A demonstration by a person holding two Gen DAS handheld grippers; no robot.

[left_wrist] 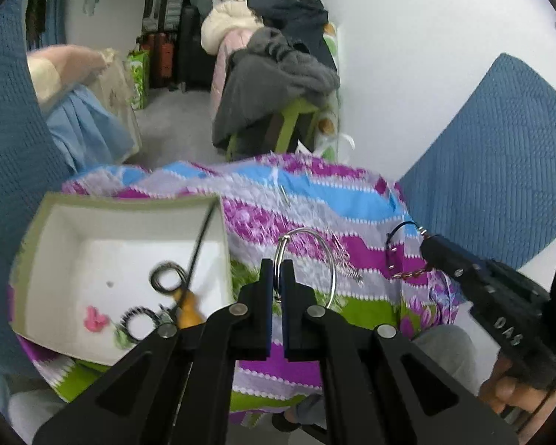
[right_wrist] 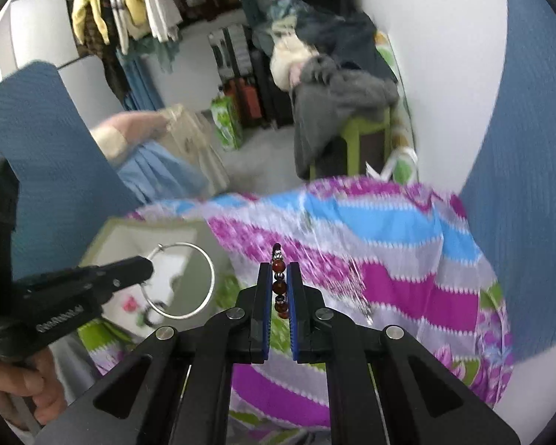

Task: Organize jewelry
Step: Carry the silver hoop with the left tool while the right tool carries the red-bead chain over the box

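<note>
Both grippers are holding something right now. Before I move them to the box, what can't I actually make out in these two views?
- Box contents: blurred in the left wrist view; in the right wrist view mostly hidden behind the left gripper and silver hoop.
- Beaded bracelet: its lower end hidden between the right gripper fingers.
- Thin silver chain on the patterned cloth: too blurred to identify.
</note>
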